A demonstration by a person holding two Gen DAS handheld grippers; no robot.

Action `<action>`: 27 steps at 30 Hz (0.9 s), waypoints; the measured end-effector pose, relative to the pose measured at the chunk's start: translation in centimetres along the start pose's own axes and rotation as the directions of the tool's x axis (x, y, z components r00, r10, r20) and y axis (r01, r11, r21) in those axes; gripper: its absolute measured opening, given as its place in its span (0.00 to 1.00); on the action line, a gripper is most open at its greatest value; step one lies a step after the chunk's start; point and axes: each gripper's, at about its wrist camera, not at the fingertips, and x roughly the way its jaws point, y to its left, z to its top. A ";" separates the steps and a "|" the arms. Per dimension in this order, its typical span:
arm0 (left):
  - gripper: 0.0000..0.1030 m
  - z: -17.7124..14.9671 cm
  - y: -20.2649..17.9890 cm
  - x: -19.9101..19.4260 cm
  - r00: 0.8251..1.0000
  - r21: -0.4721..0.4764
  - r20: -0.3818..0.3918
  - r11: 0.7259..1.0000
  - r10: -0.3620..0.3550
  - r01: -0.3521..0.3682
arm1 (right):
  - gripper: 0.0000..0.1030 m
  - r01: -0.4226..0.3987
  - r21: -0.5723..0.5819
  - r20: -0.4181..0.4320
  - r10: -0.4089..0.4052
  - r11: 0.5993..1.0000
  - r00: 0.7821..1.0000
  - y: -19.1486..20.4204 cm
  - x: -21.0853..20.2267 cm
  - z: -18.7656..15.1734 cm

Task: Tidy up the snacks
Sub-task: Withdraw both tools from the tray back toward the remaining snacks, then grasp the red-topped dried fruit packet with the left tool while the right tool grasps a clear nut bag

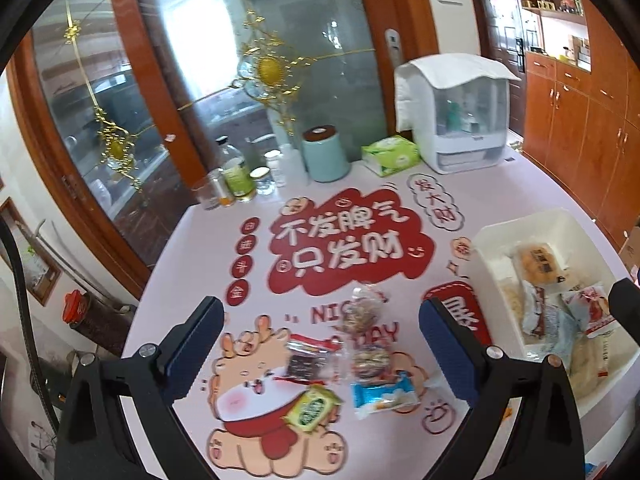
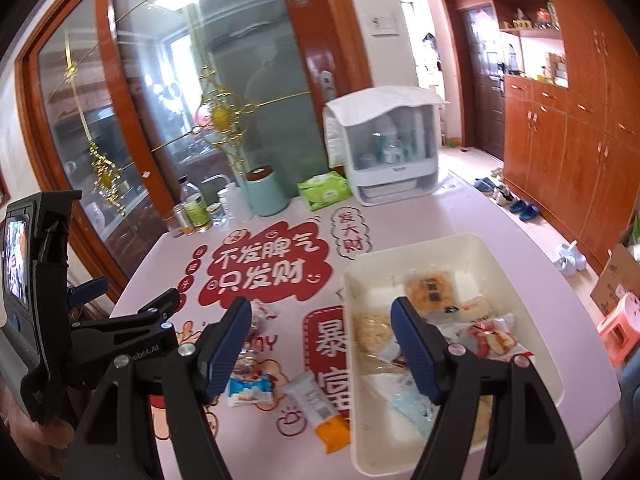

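Left wrist view shows both our grippers, left (image 1: 320, 344) and right (image 2: 320, 344), with fingers spread and empty, loose snacks (image 1: 340, 360) at six o'clock beside the bin (image 1: 496, 228); crinkly wrappers could slip.

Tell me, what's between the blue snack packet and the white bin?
In the right wrist view, a white-and-orange snack packet lies on the table between the blue snack packet and the white bin.

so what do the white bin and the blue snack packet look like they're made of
White bin: looks like rigid plastic, smooth and slightly glossy, with thin moulded walls and rounded corners. Blue snack packet: seems to be thin plastic film, shiny and crinkled, with a sealed end; blur leaves its finish uncertain.
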 end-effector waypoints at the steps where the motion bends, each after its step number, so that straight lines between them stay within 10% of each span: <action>1: 0.95 -0.1 0.9 -0.1 1.000 -0.005 0.007 1.000 0.007 -0.007 | 0.71 -0.006 -0.010 0.000 0.006 1.000 1.000 0.8 -0.1 0.1; 14: 0.98 -2.5 11.2 1.8 0.996 -0.055 -0.014 0.995 0.084 -0.084 | 0.71 -0.100 -0.126 -0.101 0.088 0.987 0.991 9.8 2.5 -0.8; 27: 0.99 -6.9 16.1 9.7 0.982 -0.055 -0.178 0.996 0.063 -0.074 | 0.71 -0.063 -0.037 -0.320 0.048 0.997 0.946 8.4 10.1 -3.2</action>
